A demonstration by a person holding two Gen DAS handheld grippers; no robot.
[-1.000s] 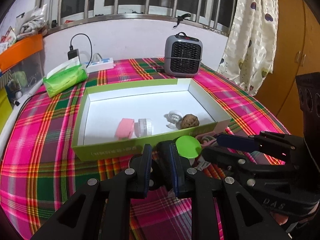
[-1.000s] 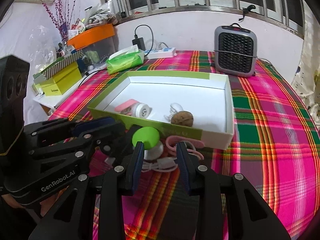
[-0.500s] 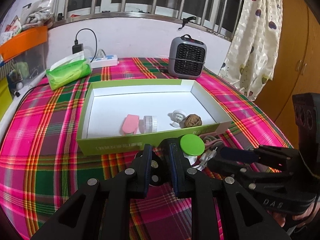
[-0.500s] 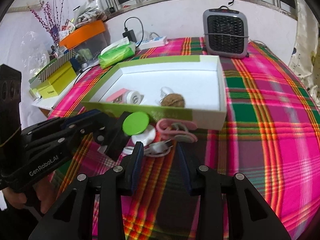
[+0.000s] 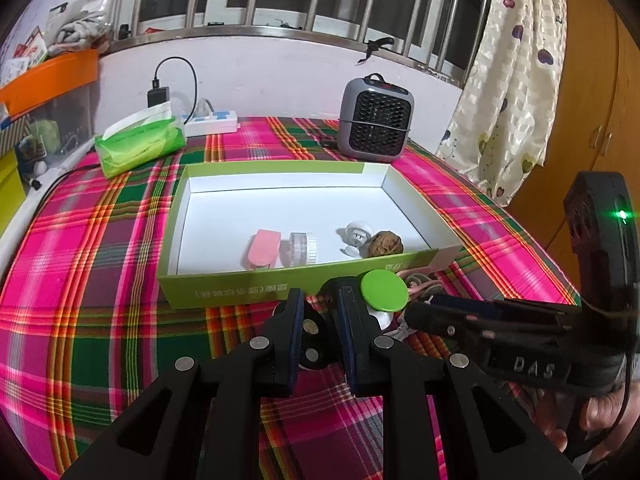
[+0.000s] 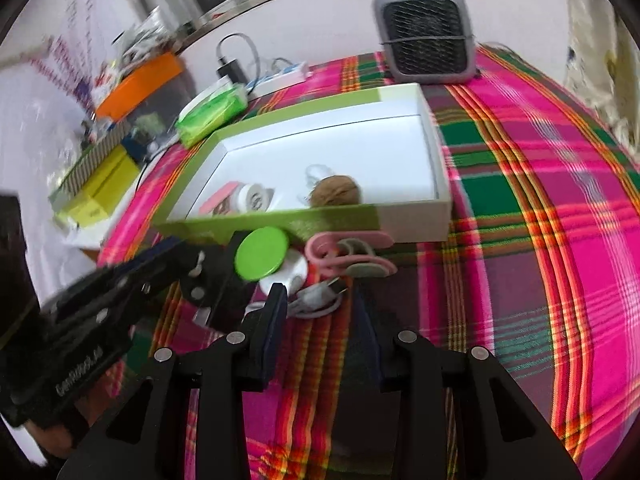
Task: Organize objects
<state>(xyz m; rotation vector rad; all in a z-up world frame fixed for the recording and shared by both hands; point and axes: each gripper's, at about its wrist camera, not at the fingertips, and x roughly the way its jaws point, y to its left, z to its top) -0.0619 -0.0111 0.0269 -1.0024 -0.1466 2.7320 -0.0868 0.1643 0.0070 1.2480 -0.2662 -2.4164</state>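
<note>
Lying on the plaid tablecloth (image 5: 100,280), just outside the near wall of the green box (image 5: 224,288): green-lidded object (image 5: 383,291). Left gripper (image 5: 320,308) gripping a black object (image 5: 316,340) beside it; right gripper (image 6: 320,304) gaping, hovering above white cable (image 6: 316,300).

The right gripper (image 5: 416,312) has the letters "DAS" on its side. The green box (image 5: 280,288) has small upside-down writing, too small to read.
</note>
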